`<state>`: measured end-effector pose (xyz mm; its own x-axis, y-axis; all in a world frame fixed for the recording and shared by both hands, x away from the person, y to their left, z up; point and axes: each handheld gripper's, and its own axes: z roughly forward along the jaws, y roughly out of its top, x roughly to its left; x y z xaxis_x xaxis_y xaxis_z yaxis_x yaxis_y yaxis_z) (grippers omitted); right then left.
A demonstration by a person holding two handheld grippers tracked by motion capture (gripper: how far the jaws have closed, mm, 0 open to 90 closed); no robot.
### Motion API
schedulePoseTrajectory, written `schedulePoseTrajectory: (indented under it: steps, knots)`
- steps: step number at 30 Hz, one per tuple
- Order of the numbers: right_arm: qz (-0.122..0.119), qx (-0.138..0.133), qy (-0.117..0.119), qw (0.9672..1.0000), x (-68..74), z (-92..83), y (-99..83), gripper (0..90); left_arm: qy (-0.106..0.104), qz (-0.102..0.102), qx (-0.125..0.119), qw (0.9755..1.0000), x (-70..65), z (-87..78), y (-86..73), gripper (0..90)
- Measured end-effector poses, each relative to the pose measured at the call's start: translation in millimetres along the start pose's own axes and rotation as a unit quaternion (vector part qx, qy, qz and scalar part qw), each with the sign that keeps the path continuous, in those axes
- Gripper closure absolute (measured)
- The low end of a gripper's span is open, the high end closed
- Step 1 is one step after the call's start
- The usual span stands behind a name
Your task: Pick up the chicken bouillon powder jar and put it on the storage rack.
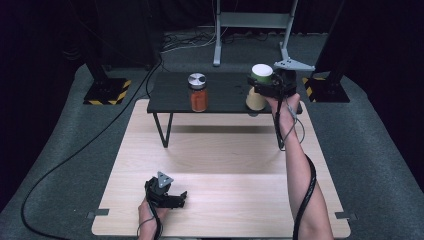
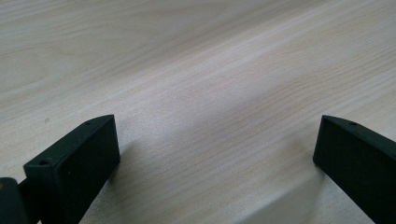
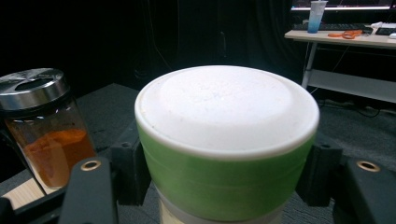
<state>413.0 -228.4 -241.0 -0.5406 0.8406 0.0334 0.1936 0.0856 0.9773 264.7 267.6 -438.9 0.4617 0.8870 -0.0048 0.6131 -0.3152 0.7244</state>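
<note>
Green and white, the upside-down cup (image 3: 227, 140) sits clamped between the two black jaws of the right gripper (image 1: 270, 85), whose pads press on its green wall from both sides; its white base faces up and its lower part is cut off at the bottom of the right gripper view. In the high view this cup is held at the far right, over the right end of the small black table (image 1: 225, 95), directly above a cream cup (image 1: 255, 100) that stands there; whether the two cups touch is hard to tell, since the gripper covers the place where they meet. Well to the left on the same black table stands a glass jar (image 1: 197, 92) with a metal lid and orange powder inside. The left gripper (image 1: 172, 199) rests at the near edge of the pale wooden tabletop (image 1: 225, 165), its jaws spread wide with nothing but bare wood grain between them. Beyond the tables, the room falls away into darkness.
</note>
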Motion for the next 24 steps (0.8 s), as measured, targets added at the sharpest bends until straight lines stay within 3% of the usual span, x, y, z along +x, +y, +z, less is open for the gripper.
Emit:
schedulePoseTrajectory:
  steps: [11, 14, 18, 24]
  knots:
    - [0.002, 0.006, -0.001, 1.0, 0.8, 0.0, 3.0, 32.6, 0.0, 0.0, 0.0, 1.0, -0.1, 0.0, 0.0, 0.4]
    - [0.006, 0.005, -0.009, 0.9999, 3.7, -1.3, 3.8, 18.2, 0.0, -0.001, -0.001, 1.0, -0.2, 0.2, -0.3, 0.4]
    - [0.017, 0.038, 0.0, 0.9991, -0.2, -3.8, 14.4, 3.8, 0.0, -0.002, -0.001, 1.0, -0.3, 0.2, -0.3, 0.4]
    - [0.001, 0.086, 0.013, 0.9962, -2.0, -17.3, 21.8, 0.0, 0.0, 0.0, 0.0, 1.0, -0.1, 0.1, -0.1, 0.4]
